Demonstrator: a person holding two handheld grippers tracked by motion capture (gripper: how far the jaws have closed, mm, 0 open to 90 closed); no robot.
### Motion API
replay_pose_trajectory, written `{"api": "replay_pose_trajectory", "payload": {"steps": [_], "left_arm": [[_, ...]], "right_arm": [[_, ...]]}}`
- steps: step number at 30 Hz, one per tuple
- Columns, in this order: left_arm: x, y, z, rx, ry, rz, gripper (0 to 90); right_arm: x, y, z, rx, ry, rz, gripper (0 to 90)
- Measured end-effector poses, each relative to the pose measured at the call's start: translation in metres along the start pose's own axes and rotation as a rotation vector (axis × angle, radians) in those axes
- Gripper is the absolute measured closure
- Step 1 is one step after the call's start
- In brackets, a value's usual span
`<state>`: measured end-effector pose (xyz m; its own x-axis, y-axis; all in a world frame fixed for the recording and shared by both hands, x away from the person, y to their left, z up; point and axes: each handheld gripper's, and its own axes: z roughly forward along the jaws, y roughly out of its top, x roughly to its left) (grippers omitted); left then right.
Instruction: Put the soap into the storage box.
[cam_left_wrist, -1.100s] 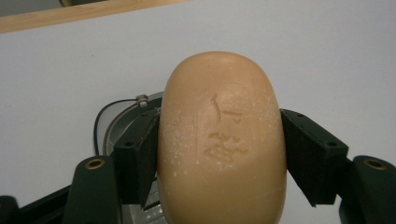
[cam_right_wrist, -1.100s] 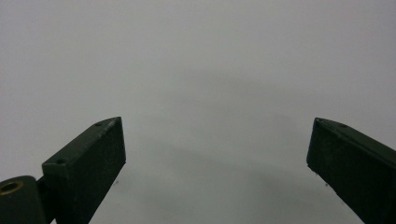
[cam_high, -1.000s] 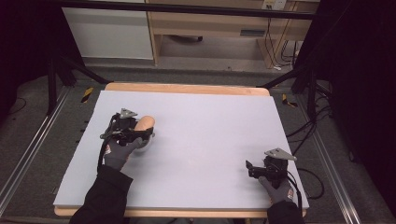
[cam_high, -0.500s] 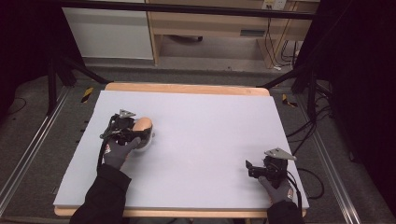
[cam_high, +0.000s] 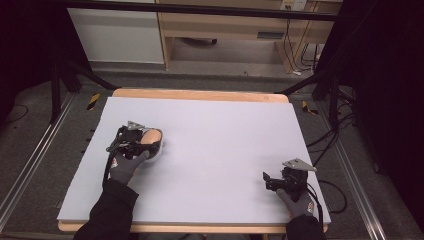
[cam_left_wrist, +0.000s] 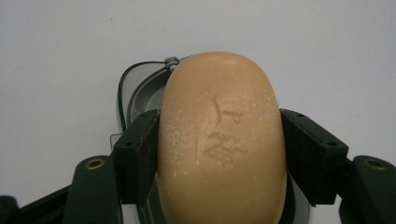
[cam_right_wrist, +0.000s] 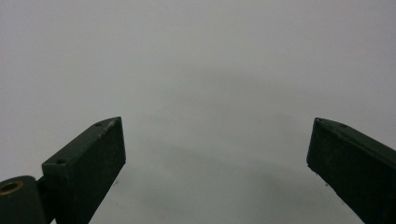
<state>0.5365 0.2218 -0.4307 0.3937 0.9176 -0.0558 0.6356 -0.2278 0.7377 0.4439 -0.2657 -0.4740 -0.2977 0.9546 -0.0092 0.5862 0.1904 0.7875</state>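
Note:
A tan oval soap bar (cam_left_wrist: 219, 140) with stamped lettering sits between the jaws of my left gripper (cam_left_wrist: 220, 158), which is shut on its two long sides. Under and behind the soap lies a grey soap dish (cam_left_wrist: 140, 88) with a dark rim. In the high view the soap (cam_high: 151, 136) and left gripper (cam_high: 145, 142) are at the table's left, over the dish (cam_high: 160, 150). My right gripper (cam_high: 267, 180) rests near the front right corner. Its jaws stand wide apart over bare surface (cam_right_wrist: 215, 154), with nothing between them.
The table (cam_high: 225, 125) has a pale grey top and a wooden rim (cam_high: 200, 94). Black frame legs (cam_high: 75, 75) stand at both far corners. Cables (cam_high: 330, 190) trail off the right edge. Cabinets (cam_high: 120, 35) stand behind.
The left gripper has carried the soap slightly nearer and lower, over the dish. The right gripper has not moved.

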Motion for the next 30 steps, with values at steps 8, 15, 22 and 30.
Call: {"api": "replay_pose_trajectory", "payload": {"steps": [8,15,22,30], "left_arm": [[-0.0032,-0.0016,0.0007,-0.01,0.008,0.001,31.7],[-0.0041,-0.0038,0.0012,-0.028,0.016,-0.001,30.7],[-0.0091,-0.0046,0.0028,-0.036,0.021,0.023,26.7],[-0.0098,-0.0041,0.0005,-0.054,0.021,0.043,23.2]], "right_arm": [[0.0009,-0.0004,0.0003,0.004,-0.001,-0.004,4.8],[0.002,-0.0009,-0.0008,0.006,0.004,-0.002,4.8],[0.0029,-0.0013,-0.0011,0.007,0.0,-0.008,4.8],[0.0036,-0.0013,-0.0009,0.01,0.006,-0.013,4.8]]}}
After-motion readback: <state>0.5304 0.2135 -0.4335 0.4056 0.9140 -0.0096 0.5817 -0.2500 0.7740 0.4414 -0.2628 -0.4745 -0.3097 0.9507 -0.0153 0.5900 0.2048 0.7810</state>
